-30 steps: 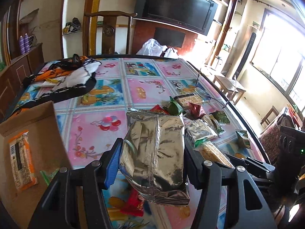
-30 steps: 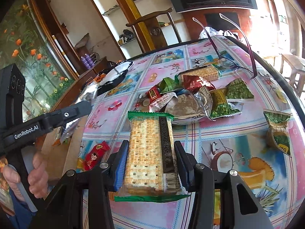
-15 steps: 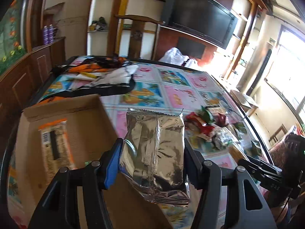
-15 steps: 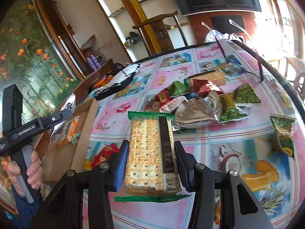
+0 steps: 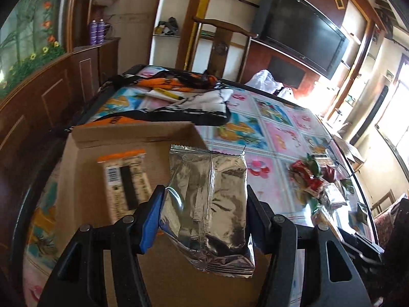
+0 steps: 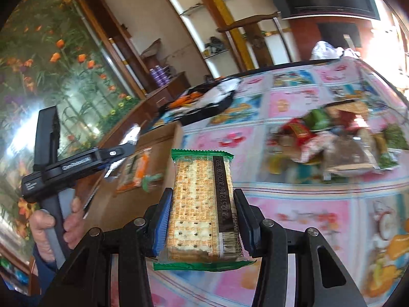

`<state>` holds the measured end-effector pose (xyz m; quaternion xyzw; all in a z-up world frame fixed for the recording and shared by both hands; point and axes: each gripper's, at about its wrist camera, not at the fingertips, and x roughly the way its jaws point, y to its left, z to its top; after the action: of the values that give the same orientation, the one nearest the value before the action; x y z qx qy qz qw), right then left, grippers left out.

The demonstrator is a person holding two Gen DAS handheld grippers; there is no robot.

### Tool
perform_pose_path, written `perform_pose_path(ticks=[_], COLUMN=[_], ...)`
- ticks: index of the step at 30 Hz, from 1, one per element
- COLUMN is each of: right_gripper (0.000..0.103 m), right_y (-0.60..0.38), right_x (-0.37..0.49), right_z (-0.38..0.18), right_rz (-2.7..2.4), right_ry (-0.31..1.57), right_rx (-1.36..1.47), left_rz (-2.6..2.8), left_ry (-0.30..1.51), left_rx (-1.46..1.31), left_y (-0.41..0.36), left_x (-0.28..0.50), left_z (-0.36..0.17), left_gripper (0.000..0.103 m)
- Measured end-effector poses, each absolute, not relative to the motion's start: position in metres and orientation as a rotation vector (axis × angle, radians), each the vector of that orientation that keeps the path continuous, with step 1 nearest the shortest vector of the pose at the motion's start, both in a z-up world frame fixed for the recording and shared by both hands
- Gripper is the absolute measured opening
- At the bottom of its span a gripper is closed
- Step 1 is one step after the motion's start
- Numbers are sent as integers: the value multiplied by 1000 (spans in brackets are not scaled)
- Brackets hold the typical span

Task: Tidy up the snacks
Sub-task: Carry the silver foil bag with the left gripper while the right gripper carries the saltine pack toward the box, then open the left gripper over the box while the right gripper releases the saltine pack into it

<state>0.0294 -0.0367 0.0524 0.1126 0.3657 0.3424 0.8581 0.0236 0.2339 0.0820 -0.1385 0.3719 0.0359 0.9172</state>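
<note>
A: Through the left camera, what does the left gripper (image 5: 204, 220) hold?

B: A crinkled silver foil packet (image 5: 208, 204), clamped by its sides, long axis pointing ahead. The open cardboard box (image 5: 84, 168) lies just below and ahead-left, an orange-ended packet (image 5: 125, 179) flat inside.

A: And the right camera?

B: The right gripper (image 6: 202, 223) pinches a clear, green-edged cracker pack (image 6: 202, 204), stiff and flat, lengthwise ahead. The box (image 6: 163, 138) sits ahead-left, farther; the snack pile (image 6: 340, 140) is ahead-right.
</note>
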Motion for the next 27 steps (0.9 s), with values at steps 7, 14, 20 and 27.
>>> perform_pose_path(ticks=[7, 14, 20, 27], right_gripper=[51, 51, 51, 51], right_y=[16, 64, 94, 112], right_x=[21, 12, 14, 15], right_z=[57, 51, 35, 24], right_rz=[813, 869, 856, 834], right_ry=[784, 818, 867, 897], right_rx=[214, 135, 64, 11], left_rz=[137, 190, 208, 163], left_ry=[813, 852, 872, 853], left_rx=[-297, -306, -315, -313], left_y=[254, 266, 270, 261], left_x=[24, 24, 26, 40], left_z=[70, 62, 56, 64], left_gripper=[59, 59, 59, 59])
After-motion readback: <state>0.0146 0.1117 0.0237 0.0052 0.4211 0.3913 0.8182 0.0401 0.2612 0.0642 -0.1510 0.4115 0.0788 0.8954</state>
